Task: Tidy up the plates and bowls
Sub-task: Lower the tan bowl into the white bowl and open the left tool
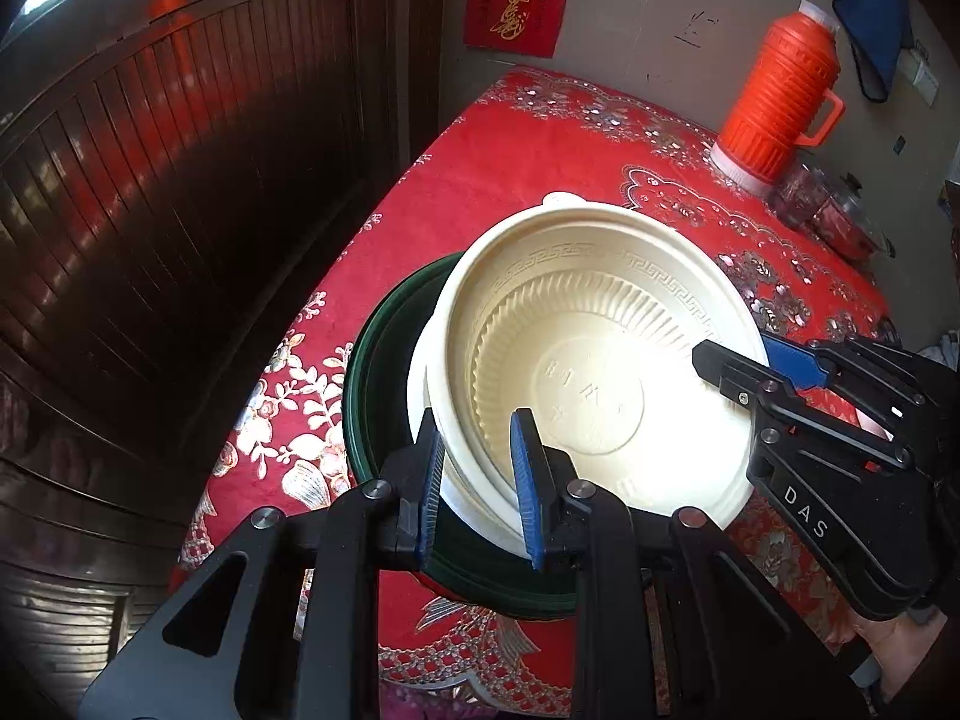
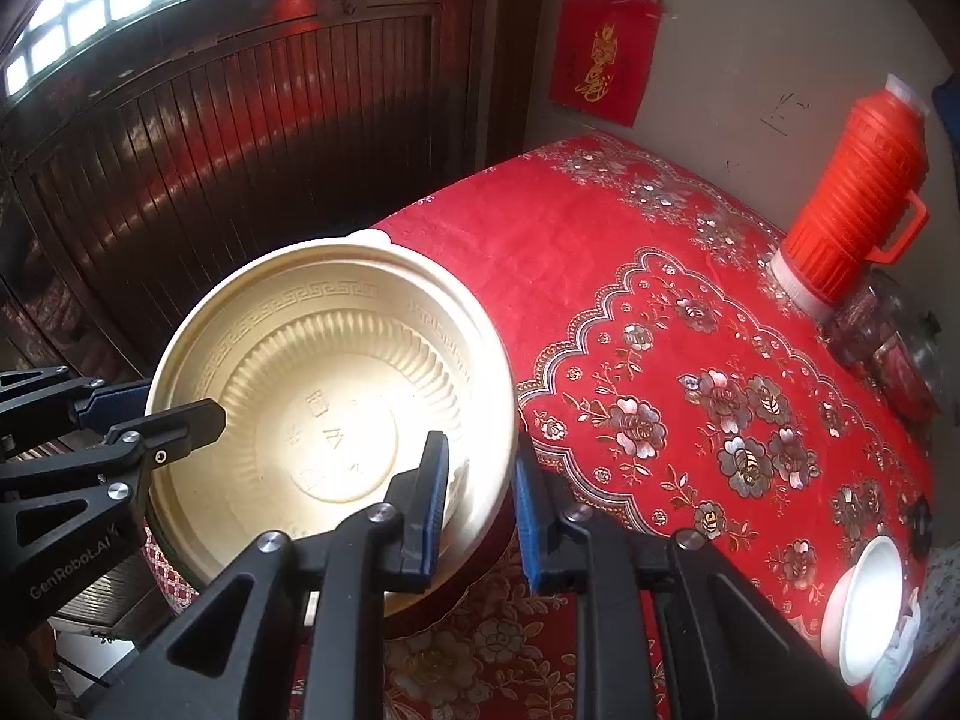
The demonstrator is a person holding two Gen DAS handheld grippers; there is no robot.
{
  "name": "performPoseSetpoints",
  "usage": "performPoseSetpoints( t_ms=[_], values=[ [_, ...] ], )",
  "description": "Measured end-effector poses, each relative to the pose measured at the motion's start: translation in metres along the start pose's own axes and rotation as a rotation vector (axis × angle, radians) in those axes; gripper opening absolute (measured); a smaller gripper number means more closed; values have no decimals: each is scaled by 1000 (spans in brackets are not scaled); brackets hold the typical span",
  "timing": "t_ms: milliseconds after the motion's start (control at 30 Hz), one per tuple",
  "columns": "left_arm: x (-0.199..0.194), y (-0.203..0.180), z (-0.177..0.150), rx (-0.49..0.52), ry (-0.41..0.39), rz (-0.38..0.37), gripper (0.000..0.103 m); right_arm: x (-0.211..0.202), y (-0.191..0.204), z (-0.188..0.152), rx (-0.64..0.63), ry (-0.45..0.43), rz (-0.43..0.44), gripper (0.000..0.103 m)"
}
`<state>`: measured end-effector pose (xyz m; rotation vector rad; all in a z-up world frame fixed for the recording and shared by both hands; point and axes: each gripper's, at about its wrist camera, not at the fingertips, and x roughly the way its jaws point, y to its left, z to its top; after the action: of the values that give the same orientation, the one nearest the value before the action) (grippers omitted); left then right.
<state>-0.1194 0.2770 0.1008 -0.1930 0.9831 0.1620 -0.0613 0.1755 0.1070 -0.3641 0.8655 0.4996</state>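
A cream plastic bowl (image 1: 600, 330) (image 2: 300, 360) with a ribbed wall and a key-pattern rim is gripped from both sides, tilted over a dark green dish (image 1: 378, 372) on the red tablecloth. A whiter bowl (image 1: 418, 378) nests under it. My left gripper (image 1: 477, 420) (image 2: 180, 399) is shut on the near-left rim, one pad inside and one outside. My right gripper (image 2: 480, 441) (image 1: 735, 348) is shut on the opposite rim the same way. Whether the bowls rest in the green dish I cannot tell.
An orange thermos (image 1: 774, 96) (image 2: 852, 192) stands at the table's far right by the wall, a glass lidded pot (image 1: 834, 210) beside it. A white cup (image 2: 864, 612) sits at the near right. The table's left edge (image 1: 336, 276) drops beside a dark wooden door (image 1: 150, 210).
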Motion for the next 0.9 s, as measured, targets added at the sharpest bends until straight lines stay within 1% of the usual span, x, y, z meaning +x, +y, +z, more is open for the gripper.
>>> performPoseSetpoints(
  t_ms=[233, 400, 467, 533, 600, 667, 733, 900],
  values=[
    [10, -2, -1, 4, 1, 9, 22, 10, 0, -3, 4, 16, -7, 21],
    [14, -4, 1, 7, -4, 13, 22, 13, 1, -2, 2, 12, -21, 21],
    [15, -6, 1, 12, -8, 23, 22, 11, 1, -2, 0, 1, -22, 27],
    [15, -6, 1, 15, -13, 30, 22, 9, 2, -1, -3, -14, -31, 41],
    [15, -8, 1, 26, -27, 50, 22, 5, 0, -1, 4, -26, -26, 50],
    [14, -9, 0, 29, -41, 70, 22, 3, -1, 0, 6, -32, -28, 50],
    [14, -6, 1, 16, -50, 59, 22, 1, -2, 0, 14, -37, -19, 50],
    [11, -6, 0, 12, -60, 61, 28, -3, -6, -2, 24, -47, -8, 50]
  ],
)
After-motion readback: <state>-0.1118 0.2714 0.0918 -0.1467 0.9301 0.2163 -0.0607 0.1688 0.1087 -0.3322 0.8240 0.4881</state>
